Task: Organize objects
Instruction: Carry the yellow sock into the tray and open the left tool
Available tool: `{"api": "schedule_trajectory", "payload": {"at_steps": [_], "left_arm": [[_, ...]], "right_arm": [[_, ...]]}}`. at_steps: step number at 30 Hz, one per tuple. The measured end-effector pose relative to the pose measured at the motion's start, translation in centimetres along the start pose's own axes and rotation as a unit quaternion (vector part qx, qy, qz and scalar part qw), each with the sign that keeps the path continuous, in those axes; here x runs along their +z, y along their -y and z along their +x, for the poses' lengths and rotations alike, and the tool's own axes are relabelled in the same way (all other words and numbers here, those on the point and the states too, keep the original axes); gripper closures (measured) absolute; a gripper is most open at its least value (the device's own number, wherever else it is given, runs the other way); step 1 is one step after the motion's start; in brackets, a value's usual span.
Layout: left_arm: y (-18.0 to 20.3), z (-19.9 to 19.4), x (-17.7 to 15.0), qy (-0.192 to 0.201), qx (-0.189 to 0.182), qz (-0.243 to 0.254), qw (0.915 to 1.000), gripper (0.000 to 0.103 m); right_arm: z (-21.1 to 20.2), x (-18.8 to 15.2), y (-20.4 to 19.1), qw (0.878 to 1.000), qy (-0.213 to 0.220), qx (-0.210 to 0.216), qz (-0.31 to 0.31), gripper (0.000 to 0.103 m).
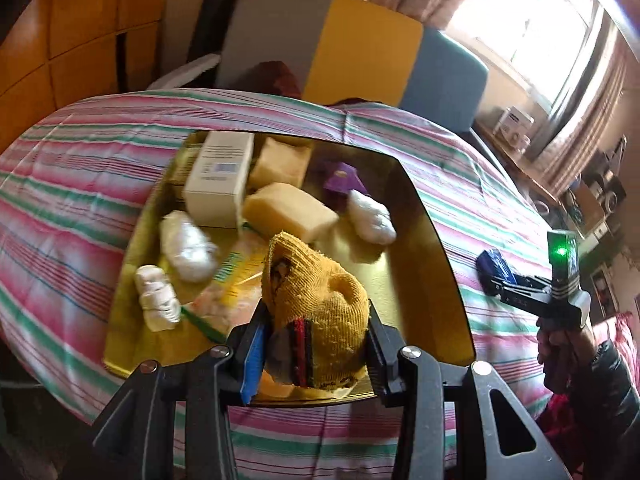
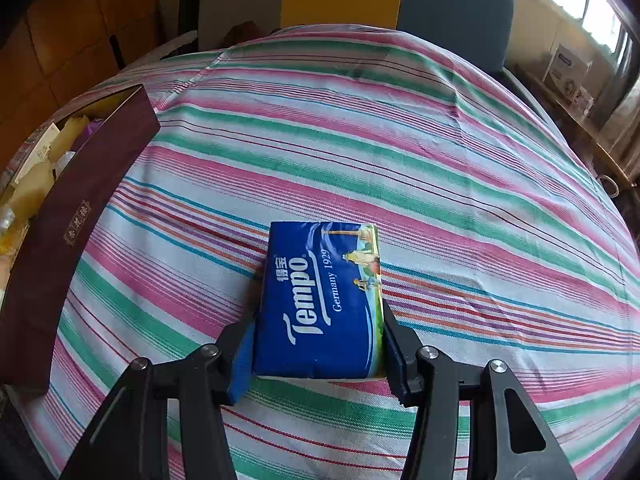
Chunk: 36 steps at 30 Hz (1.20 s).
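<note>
My left gripper point(image 1: 316, 344) is shut on a yellow knitted cloth bundle point(image 1: 320, 288) with dark red and black fabric showing inside it. It hangs over the near end of a gold-lined box point(image 1: 432, 280). Several things lie in the box: a white carton point(image 1: 220, 172), two beige blocks point(image 1: 288, 210), white wrapped bundles point(image 1: 186, 246), a purple item point(image 1: 344, 178) and a yellow-green packet point(image 1: 236, 280). My right gripper point(image 2: 319, 344) is shut on a blue Tempo tissue pack point(image 2: 320, 300) just over the striped tablecloth point(image 2: 400, 140). In the left wrist view, the right gripper point(image 1: 500, 284) and its pack point(image 1: 494, 266) are right of the box.
The box's maroon outer wall point(image 2: 60, 220) stands at the left of the right wrist view. Grey, yellow and blue chair backs point(image 1: 360, 48) stand behind the table. A shelf with cartons point(image 2: 568, 72) runs under the window. A sleeved hand point(image 1: 560, 348) holds the right gripper.
</note>
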<state>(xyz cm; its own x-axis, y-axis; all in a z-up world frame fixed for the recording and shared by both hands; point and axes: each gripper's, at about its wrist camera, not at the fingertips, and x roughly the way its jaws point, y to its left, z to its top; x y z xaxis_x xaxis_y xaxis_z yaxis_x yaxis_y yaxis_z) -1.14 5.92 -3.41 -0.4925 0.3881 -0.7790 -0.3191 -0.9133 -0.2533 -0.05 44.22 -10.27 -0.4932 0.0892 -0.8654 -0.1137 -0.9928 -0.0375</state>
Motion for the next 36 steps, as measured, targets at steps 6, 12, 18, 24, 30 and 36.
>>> {"api": "schedule_trajectory", "payload": {"at_steps": [6, 12, 18, 24, 30, 36], "left_arm": [[1.5, 1.0, 0.4, -0.010, -0.018, 0.002, 0.9998, 0.061], [2.1, 2.0, -0.6, -0.026, -0.010, 0.021, 0.9994, 0.061], [1.9, 2.7, -0.1, -0.032, -0.016, 0.020, 0.9991, 0.061], [2.2, 4.1, 0.8, -0.037, -0.014, 0.026, 0.9989, 0.061], [1.8, 6.4, 1.7, -0.047, 0.023, 0.033, 0.9980, 0.060], [0.5, 8.7, 1.8, -0.070, 0.035, 0.018, 0.9967, 0.049]], "right_arm": [[0.1, 0.0, -0.2, 1.000, -0.001, -0.003, -0.005, 0.050], [0.1, 0.0, -0.2, 1.000, -0.001, -0.005, -0.009, 0.050], [0.0, 0.1, -0.2, 1.000, -0.002, -0.007, -0.012, 0.050], [0.0, 0.0, -0.3, 1.000, -0.002, -0.009, -0.013, 0.050], [0.1, 0.0, -0.3, 1.000, -0.002, -0.009, -0.014, 0.050], [0.1, -0.1, -0.1, 1.000, -0.002, -0.008, -0.014, 0.050]]}}
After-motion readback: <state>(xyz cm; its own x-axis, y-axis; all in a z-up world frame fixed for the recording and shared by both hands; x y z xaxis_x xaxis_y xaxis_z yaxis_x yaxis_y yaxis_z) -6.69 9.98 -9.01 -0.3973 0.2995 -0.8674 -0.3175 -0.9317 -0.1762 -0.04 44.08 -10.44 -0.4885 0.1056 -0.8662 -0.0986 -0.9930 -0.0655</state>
